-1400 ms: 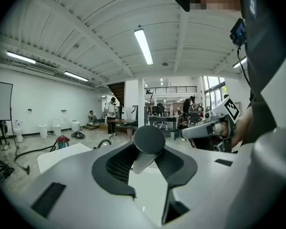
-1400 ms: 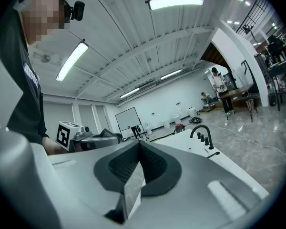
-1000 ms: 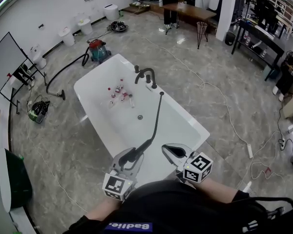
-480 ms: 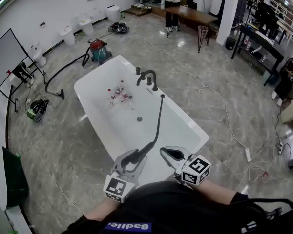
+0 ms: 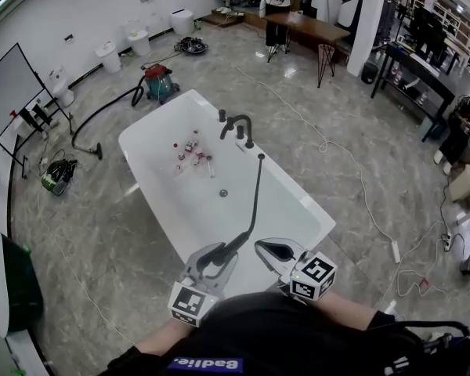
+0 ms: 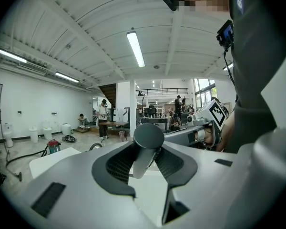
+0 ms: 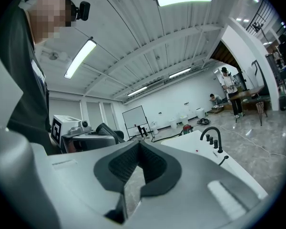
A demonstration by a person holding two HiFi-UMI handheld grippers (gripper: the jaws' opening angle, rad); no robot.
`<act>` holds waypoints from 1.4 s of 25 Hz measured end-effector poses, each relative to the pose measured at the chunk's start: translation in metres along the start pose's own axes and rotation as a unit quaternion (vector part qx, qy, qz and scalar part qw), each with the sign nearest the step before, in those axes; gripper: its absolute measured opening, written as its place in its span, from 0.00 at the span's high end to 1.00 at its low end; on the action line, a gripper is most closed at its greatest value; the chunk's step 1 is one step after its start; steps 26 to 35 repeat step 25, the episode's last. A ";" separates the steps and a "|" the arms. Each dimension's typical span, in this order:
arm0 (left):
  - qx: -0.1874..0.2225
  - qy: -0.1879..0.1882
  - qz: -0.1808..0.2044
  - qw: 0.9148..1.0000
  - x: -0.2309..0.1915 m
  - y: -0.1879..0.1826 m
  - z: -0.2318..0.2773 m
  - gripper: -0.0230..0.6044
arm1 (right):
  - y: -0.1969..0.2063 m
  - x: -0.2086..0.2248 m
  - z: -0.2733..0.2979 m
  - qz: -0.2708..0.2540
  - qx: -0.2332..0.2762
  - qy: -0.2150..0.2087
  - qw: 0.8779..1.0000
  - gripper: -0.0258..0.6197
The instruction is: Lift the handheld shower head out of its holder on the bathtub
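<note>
The dark handheld shower head (image 5: 212, 254) is held over the near end of the white bathtub (image 5: 145, 141), with my left gripper (image 5: 210, 257) shut on its handle. Its black hose (image 5: 254, 194) runs from the head up to the tub's right rim, near the black faucet (image 5: 236, 124). In the left gripper view the shower head (image 6: 146, 144) stands between the two dark pads, round end up. My right gripper (image 5: 269, 247) hovers just right of the left one, shut and empty. In its own view the right gripper (image 7: 139, 144) shows its pads meeting at the tip.
Several small bottles (image 5: 193, 150) lie in the tub bottom near the drain (image 5: 224, 193). A red vacuum cleaner (image 5: 158, 80) stands beyond the tub, its hose on the floor. A white cable (image 5: 362, 172) snakes over the floor at right. A table (image 5: 305, 20) stands far back.
My right gripper has drifted slightly toward the left one. My left gripper has kept still with the shower head in it.
</note>
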State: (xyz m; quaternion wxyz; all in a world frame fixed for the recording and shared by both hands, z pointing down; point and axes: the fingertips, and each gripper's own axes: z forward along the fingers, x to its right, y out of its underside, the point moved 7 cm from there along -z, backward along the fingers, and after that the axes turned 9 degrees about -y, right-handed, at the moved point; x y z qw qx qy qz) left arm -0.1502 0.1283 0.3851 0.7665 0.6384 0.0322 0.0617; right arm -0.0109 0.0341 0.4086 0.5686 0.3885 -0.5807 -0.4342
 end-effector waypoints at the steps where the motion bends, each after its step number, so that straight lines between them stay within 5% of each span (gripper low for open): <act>1: 0.000 0.000 -0.001 1.000 0.000 0.001 0.000 0.75 | 0.001 0.000 0.000 0.000 -0.001 0.000 1.000 0.96; 35: 0.002 0.001 -0.008 1.000 0.000 -0.002 -0.001 0.75 | -0.003 0.001 -0.001 0.003 -0.002 0.009 1.000 0.96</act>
